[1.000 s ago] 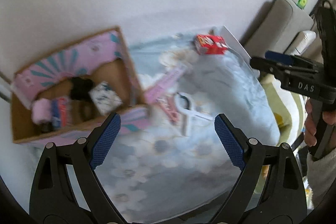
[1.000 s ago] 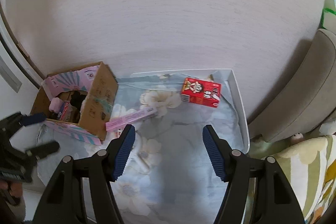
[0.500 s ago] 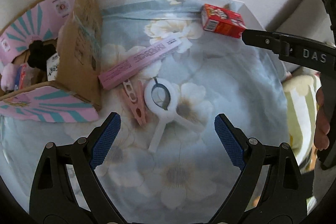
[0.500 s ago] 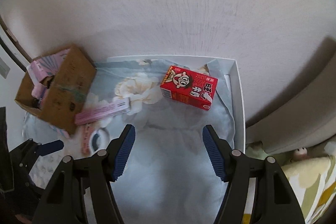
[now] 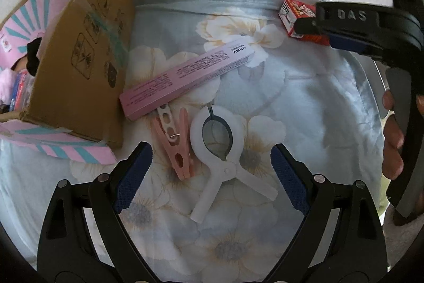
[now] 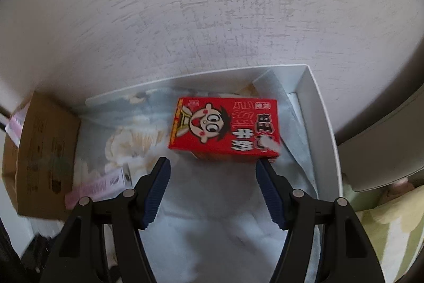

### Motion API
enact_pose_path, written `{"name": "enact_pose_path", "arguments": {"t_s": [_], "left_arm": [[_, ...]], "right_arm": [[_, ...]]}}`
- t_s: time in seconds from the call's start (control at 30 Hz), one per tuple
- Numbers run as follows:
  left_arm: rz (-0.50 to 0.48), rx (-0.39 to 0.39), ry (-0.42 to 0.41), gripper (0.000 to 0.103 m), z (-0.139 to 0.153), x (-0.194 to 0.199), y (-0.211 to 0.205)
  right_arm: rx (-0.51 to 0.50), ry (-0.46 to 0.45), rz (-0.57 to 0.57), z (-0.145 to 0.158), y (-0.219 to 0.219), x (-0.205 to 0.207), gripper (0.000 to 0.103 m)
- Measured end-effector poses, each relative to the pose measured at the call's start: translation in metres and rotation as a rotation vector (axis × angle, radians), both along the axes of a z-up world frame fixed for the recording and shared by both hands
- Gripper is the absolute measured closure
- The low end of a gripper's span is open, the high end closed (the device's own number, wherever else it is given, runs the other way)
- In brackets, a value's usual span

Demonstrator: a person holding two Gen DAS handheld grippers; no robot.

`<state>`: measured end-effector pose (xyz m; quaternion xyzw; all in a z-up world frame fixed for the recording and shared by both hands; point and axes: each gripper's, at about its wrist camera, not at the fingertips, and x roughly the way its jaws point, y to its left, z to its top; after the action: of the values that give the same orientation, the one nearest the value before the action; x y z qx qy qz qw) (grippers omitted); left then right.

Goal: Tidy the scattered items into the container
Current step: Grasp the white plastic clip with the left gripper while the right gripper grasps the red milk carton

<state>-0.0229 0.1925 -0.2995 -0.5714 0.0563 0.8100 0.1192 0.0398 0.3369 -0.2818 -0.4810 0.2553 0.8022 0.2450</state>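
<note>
A cardboard box with pink striped flaps stands at the left on a floral cloth and holds several items. A long pink carton, a pink clothes peg and a white clamp lie beside it. My left gripper is open just above the peg and clamp. A red milk carton lies at the far right of the cloth. My right gripper is open, its tips just short of the carton; it also shows in the left wrist view, partly hiding the carton.
The cloth lies on a white tray with a raised rim against a pale wall. A grey cushion and a green patterned fabric lie to the right. The box also shows at the left of the right wrist view.
Both grippers have come down and forward. The left one has closed in on the peg and clamp. The right one has closed in on the red carton. Both stay open.
</note>
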Motion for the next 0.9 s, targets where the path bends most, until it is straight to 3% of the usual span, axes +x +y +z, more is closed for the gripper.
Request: {"name": "enact_pose_path", "arguments": {"t_s": [0.1, 0.37, 0.6, 0.73, 0.83, 0.9], "left_arm": [[-0.001, 0.003, -0.001, 0.012, -0.002, -0.001, -0.001], [-0.013, 0.008, -0.012, 0.014, -0.007, -0.001, -0.005], [-0.027, -0.019, 0.008, 0.042, -0.005, 0.002, -0.009], [-0.018, 0.001, 0.000, 0.042, -0.003, 0.003, -0.016], [-0.020, 0.021, 0.005, 0.043, 0.003, 0.006, -0.020], [-0.034, 0.042, 0.016, 0.050, 0.008, 0.010, -0.023]], "right_arm": [[-0.002, 0.000, -0.015, -0.004, 0.003, -0.005, 0.032], [0.031, -0.019, -0.020, -0.013, 0.013, -0.009, 0.027], [0.089, -0.043, 0.026, -0.020, 0.005, -0.006, 0.024], [0.067, -0.013, -0.005, -0.018, 0.009, 0.001, 0.028], [0.070, -0.024, -0.027, -0.018, 0.011, 0.006, 0.038], [0.064, -0.011, -0.027, -0.017, 0.012, 0.011, 0.041]]}}
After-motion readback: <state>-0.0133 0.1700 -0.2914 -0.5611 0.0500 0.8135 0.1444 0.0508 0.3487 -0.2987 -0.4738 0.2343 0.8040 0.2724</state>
